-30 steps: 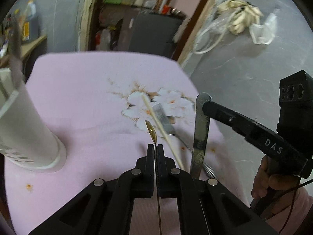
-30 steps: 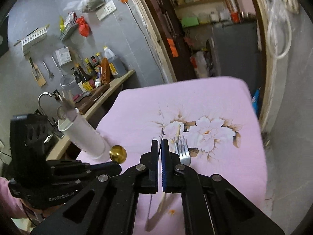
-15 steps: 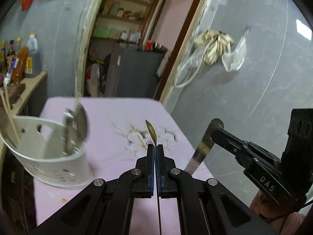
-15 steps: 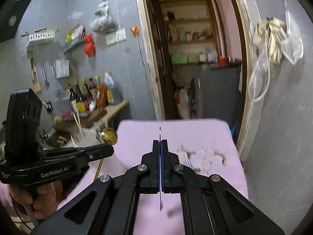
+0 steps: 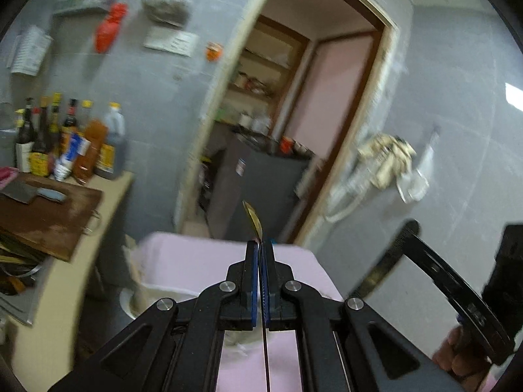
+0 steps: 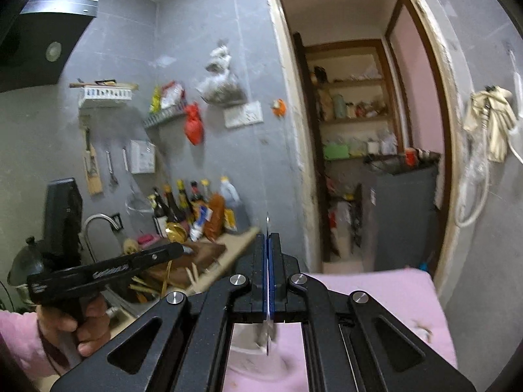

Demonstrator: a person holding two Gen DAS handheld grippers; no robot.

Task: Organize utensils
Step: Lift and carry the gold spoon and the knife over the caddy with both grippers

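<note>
A: What's in the left gripper (image 5: 261, 245)?

B: Its jaws are clamped tight on a gold spoon (image 5: 253, 220). The bowl sticks up past the fingertips, seen edge-on, and the thin handle runs back down between the fingers. From the right wrist view the same spoon (image 6: 176, 231) shows its round gold bowl above the left gripper (image 6: 178, 249), with the handle hanging below.

A: And the right gripper (image 6: 268, 238)?

B: Pinched closed on a flat steel utensil, probably a knife (image 6: 268, 294), seen edge-on as a thin bright line. In the left wrist view the right gripper (image 5: 410, 228) holds it slanting down, blurred, so I can't tell which end is which.

A: Where is all this relative to the table?

B: Both grippers are held up in the air, above a table with a pink cloth (image 6: 392, 294). A blurred white holder (image 5: 153, 281) stands at the cloth's left, low in the left wrist view.

A: And further out?

B: A counter with a brown cutting board (image 5: 49, 215) and a row of sauce bottles (image 5: 65, 143), a tap (image 6: 98, 222), grey tiled walls, and an open doorway (image 6: 359, 130) to a pantry with shelves. A hand (image 6: 81, 320) in a pink sleeve grips the left tool's handle.
</note>
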